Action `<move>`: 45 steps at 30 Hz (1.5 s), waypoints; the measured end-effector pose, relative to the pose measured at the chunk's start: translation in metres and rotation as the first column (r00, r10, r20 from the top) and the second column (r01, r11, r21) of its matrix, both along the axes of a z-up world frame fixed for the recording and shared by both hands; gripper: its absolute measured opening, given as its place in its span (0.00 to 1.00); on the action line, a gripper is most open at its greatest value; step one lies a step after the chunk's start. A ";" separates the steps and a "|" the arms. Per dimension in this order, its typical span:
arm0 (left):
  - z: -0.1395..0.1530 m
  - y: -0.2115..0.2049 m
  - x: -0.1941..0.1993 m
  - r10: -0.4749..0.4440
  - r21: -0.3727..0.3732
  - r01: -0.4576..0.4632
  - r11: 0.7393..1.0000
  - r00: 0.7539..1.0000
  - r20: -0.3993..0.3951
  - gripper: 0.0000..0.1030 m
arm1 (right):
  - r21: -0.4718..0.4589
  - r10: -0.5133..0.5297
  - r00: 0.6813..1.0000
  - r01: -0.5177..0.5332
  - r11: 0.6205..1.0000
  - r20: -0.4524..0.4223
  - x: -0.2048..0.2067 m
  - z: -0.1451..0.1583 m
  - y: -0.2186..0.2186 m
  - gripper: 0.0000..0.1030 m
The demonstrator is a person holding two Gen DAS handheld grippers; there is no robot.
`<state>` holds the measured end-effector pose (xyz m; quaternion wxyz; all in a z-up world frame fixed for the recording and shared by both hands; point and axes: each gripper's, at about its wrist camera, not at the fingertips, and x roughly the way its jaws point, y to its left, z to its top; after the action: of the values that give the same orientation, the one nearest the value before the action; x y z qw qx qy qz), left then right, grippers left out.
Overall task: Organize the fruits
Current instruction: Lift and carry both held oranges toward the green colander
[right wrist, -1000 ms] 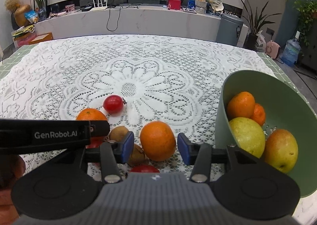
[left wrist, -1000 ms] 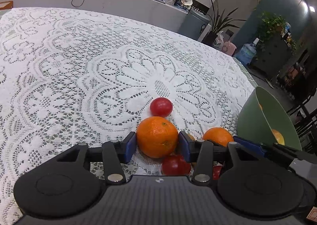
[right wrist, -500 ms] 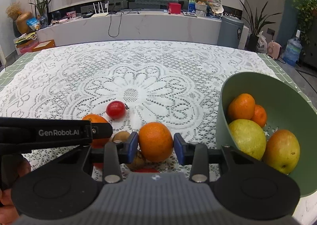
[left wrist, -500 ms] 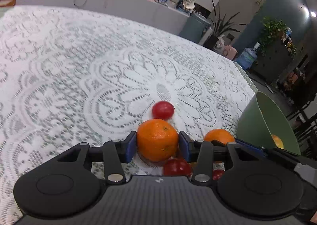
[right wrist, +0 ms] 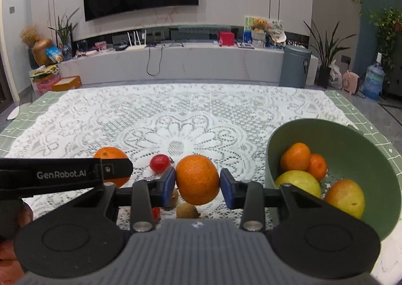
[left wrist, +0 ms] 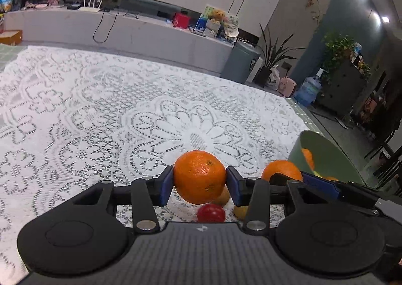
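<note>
- A table covered with a white lace tablecloth (right wrist: 191, 109) fills both views; loose fruit sits near its front edge.
- A green bowl (right wrist: 351, 139) stands at the right of the table, tilted towards the camera. It already holds two small oranges, a yellow-green fruit and a yellow-red fruit.
- The right gripper (right wrist: 197, 182) is closed on an orange (right wrist: 197, 179), blue pads pressing both sides. The orange appears lifted clear of the cloth, just left of the bowl's rim.
- The left gripper (left wrist: 199, 180) likewise clamps a second orange (left wrist: 199, 175), also seemingly raised, further from the bowl.
- Left on the cloth: a small red tomato (right wrist: 160, 163) behind the held fruit, and a brown kiwi (right wrist: 187, 210) below the right gripper.
- To do this step well, in my judgement: carry the right orange over the rim first, lower it close to the fruit inside, then ease the pads apart so it settles without bouncing out.
- Keep the left gripper back until the right one has cleared, as the two tools are close together and could collide at the bowl.
</note>
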<state>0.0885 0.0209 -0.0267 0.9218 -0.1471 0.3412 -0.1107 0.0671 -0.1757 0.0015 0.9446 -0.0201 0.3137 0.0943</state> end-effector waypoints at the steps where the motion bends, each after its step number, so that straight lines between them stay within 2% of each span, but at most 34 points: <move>1: 0.003 -0.002 -0.003 -0.005 0.005 0.005 1.000 1.000 0.006 0.49 | 0.004 0.001 1.000 -0.001 1.000 0.005 -0.003 0.003 -0.002 0.35; 9: 0.024 -0.033 -0.018 -0.073 0.025 0.073 0.997 0.997 0.035 0.49 | 0.065 -0.039 0.999 0.037 0.997 0.020 -0.025 0.030 -0.037 0.35; 16: 0.045 -0.082 -0.021 -0.192 0.081 0.186 0.979 0.978 0.075 0.49 | 0.102 -0.126 0.991 0.123 0.987 0.032 -0.034 0.055 -0.090 0.35; 19: 0.051 -0.105 -0.017 -0.253 0.117 0.243 0.963 0.964 0.077 0.49 | 0.143 -0.191 0.981 0.191 0.971 -0.013 -0.030 0.055 -0.119 0.35; 25: 0.049 -0.145 -0.003 -0.345 0.173 0.335 0.926 0.938 0.028 0.49 | 0.269 -0.258 0.949 0.300 0.915 -0.181 -0.016 0.039 -0.170 0.35; 32: 0.047 -0.161 0.019 -0.366 0.158 0.367 0.917 0.930 -0.037 0.49 | 0.284 -0.246 0.922 0.331 0.900 -0.298 0.000 0.017 -0.171 0.35; 38: 0.041 -0.174 0.029 -0.391 0.200 0.400 0.895 0.917 -0.084 0.49 | 0.270 -0.235 0.900 0.345 0.899 -0.368 0.010 0.005 -0.173 0.36; 45: 0.036 -0.170 0.040 -0.356 0.166 0.374 0.912 0.925 -0.130 0.49 | 0.230 -0.239 0.903 0.333 0.915 -0.357 0.007 0.006 -0.169 0.37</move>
<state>0.1284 -0.1494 0.0090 0.8768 0.0014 0.4160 -0.2411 0.0744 -0.3452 0.0078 0.8770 0.1786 0.4461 -0.0004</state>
